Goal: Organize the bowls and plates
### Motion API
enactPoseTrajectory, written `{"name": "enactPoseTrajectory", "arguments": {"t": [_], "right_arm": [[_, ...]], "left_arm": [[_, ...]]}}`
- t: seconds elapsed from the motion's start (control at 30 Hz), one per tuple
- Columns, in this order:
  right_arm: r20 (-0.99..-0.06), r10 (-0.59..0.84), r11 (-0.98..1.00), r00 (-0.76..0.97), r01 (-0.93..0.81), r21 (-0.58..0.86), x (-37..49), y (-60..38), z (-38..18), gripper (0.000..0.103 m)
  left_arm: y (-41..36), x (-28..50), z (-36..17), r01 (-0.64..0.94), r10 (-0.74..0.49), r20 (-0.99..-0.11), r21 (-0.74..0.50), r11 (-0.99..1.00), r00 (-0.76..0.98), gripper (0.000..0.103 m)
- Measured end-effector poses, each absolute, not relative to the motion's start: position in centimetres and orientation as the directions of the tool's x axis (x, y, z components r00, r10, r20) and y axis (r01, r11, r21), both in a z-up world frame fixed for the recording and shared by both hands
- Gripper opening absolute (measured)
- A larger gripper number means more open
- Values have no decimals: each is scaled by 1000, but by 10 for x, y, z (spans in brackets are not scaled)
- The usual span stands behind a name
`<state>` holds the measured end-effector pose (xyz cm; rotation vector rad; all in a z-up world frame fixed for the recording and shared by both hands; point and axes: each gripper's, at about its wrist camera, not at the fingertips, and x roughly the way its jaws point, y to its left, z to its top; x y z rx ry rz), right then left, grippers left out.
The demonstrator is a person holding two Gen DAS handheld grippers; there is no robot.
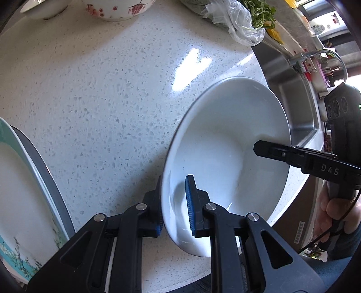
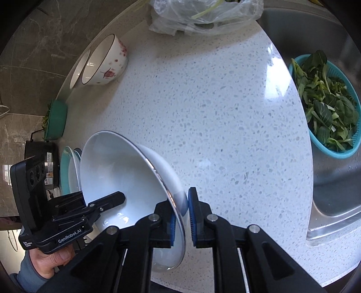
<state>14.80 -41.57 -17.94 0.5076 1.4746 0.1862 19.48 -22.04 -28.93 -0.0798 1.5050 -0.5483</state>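
Note:
A plain white deep bowl [image 1: 225, 139] [image 2: 112, 166] hangs tilted over the speckled white counter [image 1: 101, 90], gripped from two sides. My left gripper [image 1: 174, 187] is shut on its near rim, one blue pad inside and one outside. The right gripper [image 2: 182, 207] is shut on the opposite rim. Each gripper shows in the other's view: the right one [image 1: 259, 148] at the bowl's right edge, the left one [image 2: 119, 197] reaching into the bowl. A stack of plates [image 1: 13, 171] [image 2: 67, 166] with a teal floral rim lies to the left.
A floral bowl [image 1: 112, 9] [image 2: 106, 63] and a white bowl [image 1: 42, 9] [image 2: 77, 67] stand at the back. A plastic bag of greens [image 1: 237, 20] [image 2: 198, 15] lies beside the steel sink [image 1: 293, 94] [image 2: 334, 180], which holds a teal colander [image 2: 327, 144]. A green basin [image 2: 56, 119] and black cooker [image 2: 42, 153] sit left.

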Motion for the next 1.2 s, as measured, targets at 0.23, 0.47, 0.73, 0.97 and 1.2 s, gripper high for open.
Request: {"name": "enactPoseTrajectory", "arguments": {"t": [0.23,0.47,0.73,0.97,1.2], "right_arm": [[-900,427,884,91,164,437,148,-411,-185,13],[-898,424,886,120,153,438,146,-418,-174,36],[-911,377,908,166,127,398,153,-447,-142,47],[-862,420,895,285,28,446,192,-430,-97,49],[-772,523,851,361,-166,499,272,-337,-63,52]], "left_arm": [[-222,200,-296,279,-371,-929,-358,891,-8,16],[-227,201,-284,286,-379,-925,-359,889,17,44],[-229,195,-246,318,-353,-933,-317,893,62,66],[-199,201,-192,310,-364,-924,-314,897,117,68],[-110,301,-150,264,-185,-933,-102,959,309,75]]}}
